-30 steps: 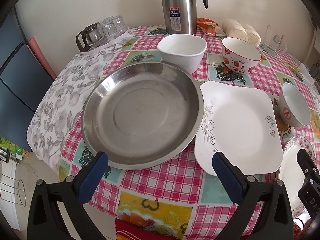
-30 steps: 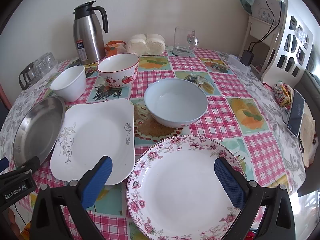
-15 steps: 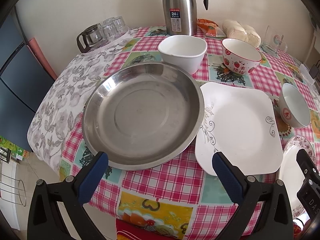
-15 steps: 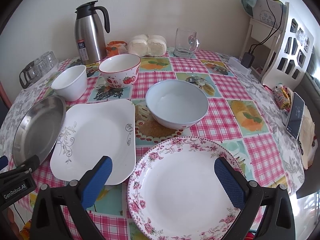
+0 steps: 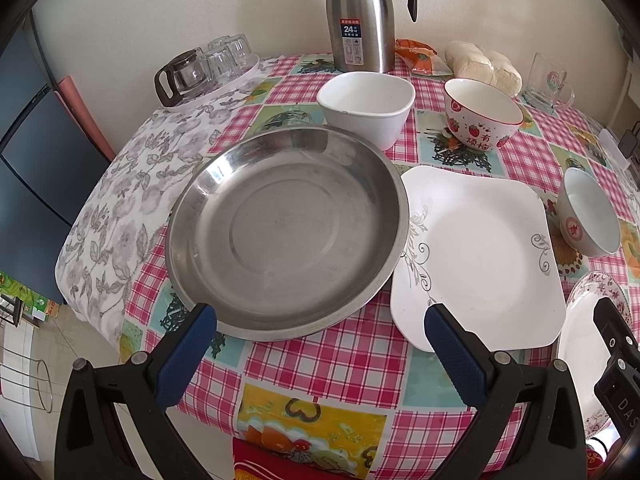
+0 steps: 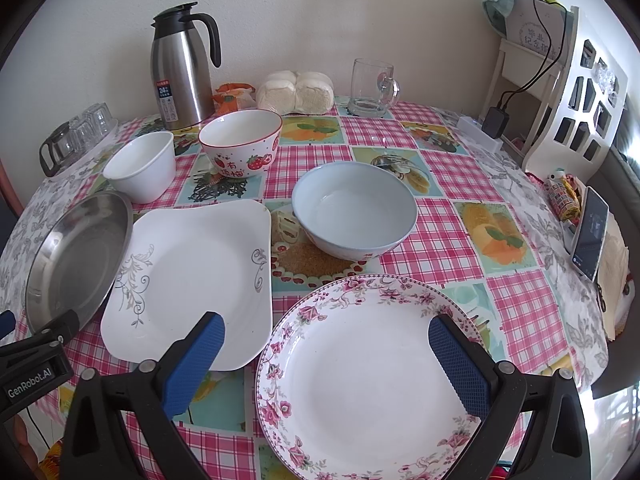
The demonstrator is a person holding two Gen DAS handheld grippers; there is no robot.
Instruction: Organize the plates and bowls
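A round steel plate lies at the table's left, touching a square white plate with grey scrolls. Behind them stand a white square bowl and a strawberry bowl. A pale blue bowl sits behind a pink floral plate. My left gripper is open and empty just before the steel plate's near rim. My right gripper is open and empty over the floral plate's near half.
A steel thermos, glass mug, wrapped buns and a glass pot with cups line the back edge. A phone lies at the right edge. A white shelf stands at the right.
Both grippers have edged slightly forward toward the plates. Nothing on the table has moved.
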